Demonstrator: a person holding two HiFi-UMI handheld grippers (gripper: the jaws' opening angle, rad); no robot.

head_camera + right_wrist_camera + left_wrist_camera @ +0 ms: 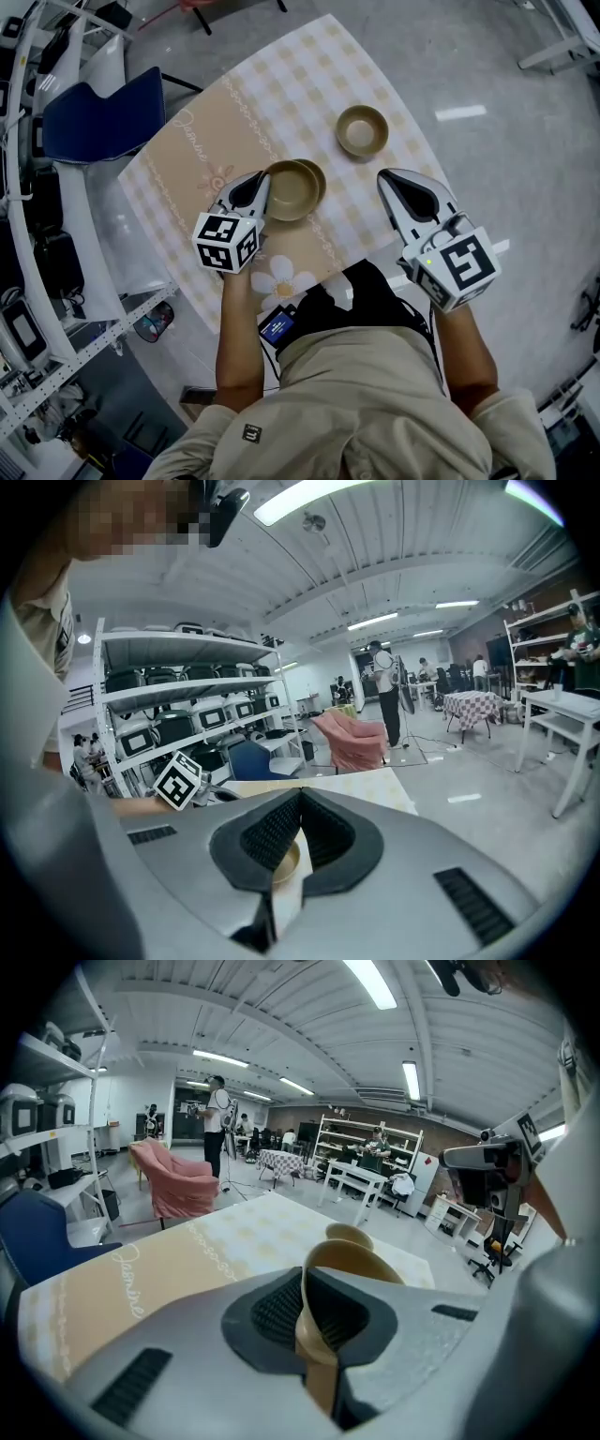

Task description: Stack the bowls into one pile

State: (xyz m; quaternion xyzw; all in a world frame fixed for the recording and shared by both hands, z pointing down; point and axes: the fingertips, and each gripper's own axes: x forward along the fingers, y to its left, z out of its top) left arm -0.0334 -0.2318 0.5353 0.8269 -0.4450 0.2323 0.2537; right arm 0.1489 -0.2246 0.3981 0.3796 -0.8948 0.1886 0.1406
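Observation:
Three tan bowls are on or over the checked tablecloth. My left gripper is shut on the near rim of one bowl. That bowl overlaps a second bowl just behind it; whether they touch I cannot tell. In the left gripper view the jaws pinch the held bowl's rim, and the second bowl peeks out beyond. A third bowl stands alone farther back right. My right gripper is shut and holds nothing, at the table's right edge. A bowl shows behind its jaws.
The table's edge runs close in front of the person's body. A blue chair and shelving stand to the left. Grey floor lies to the right. In the right gripper view, the left gripper's marker cube shows at left.

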